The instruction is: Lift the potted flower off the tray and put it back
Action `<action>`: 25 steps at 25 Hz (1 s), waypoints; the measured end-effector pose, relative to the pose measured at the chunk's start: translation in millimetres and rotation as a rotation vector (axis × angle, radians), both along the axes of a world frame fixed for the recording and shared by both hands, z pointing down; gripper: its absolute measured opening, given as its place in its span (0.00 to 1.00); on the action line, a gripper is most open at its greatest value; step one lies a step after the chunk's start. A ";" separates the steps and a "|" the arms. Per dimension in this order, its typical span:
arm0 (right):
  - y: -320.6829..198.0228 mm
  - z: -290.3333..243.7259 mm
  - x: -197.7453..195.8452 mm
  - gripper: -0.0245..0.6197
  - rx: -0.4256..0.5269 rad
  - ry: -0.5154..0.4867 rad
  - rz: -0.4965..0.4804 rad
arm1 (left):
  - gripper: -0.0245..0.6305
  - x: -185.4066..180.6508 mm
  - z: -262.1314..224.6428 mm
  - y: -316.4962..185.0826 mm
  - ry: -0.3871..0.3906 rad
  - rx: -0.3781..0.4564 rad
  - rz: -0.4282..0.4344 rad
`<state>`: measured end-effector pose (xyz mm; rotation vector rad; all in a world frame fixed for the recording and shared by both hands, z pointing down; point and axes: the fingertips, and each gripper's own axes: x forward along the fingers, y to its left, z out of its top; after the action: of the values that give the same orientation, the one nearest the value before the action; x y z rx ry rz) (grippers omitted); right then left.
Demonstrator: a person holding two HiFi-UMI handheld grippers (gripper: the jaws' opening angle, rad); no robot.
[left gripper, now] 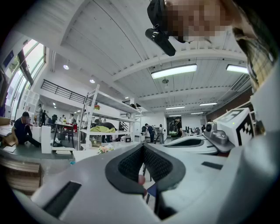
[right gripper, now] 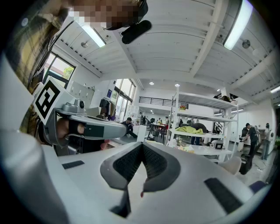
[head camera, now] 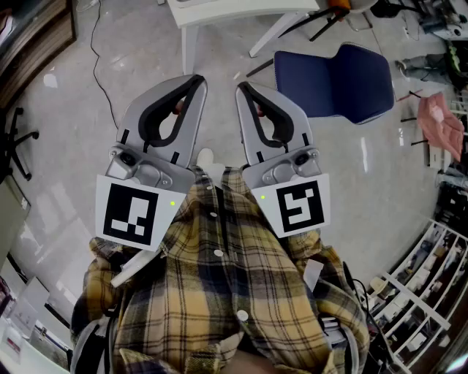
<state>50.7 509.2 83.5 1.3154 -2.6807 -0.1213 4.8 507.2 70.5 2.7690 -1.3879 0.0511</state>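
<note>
Both tools are tucked in against my chest right now, side by side over my yellow plaid shirt, noses pointing out over the pale floor. My left hand-held gripper has its jaws pressed together with nothing between them; looking along it, the dark ribbed pads meet at the tip. My right hand-held gripper is the same: jaws closed tight, empty. The two tips sit near each other without touching, and each marker cube faces up at me, the left cube and the right cube.

Ahead on the floor there's a blue chair, and a white table at the top edge. A thin cable trails across the floor on the left.

The potted flower? Far off, along my left tool, I see a small pale cluster of blooms on a low white bench by the white shelving rack. It's too small to tell if it is the pot, or to make out a tray. Well apart from both tools, either way.
</note>
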 end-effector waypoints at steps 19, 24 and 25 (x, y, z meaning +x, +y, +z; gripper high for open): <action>6.6 7.8 30.6 0.04 0.015 -0.009 -0.008 | 0.05 16.6 13.8 1.5 -0.030 0.000 -0.064; 12.8 9.6 44.2 0.04 0.010 -0.008 -0.012 | 0.05 25.1 16.2 6.1 -0.031 -0.001 -0.080; 12.5 10.9 46.4 0.04 0.008 -0.008 -0.012 | 0.05 26.8 17.4 5.8 -0.032 -0.001 -0.081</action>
<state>97.1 521.7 94.5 1.3049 -2.6981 -0.1279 31.6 513.0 87.9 2.7193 -1.5059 0.0931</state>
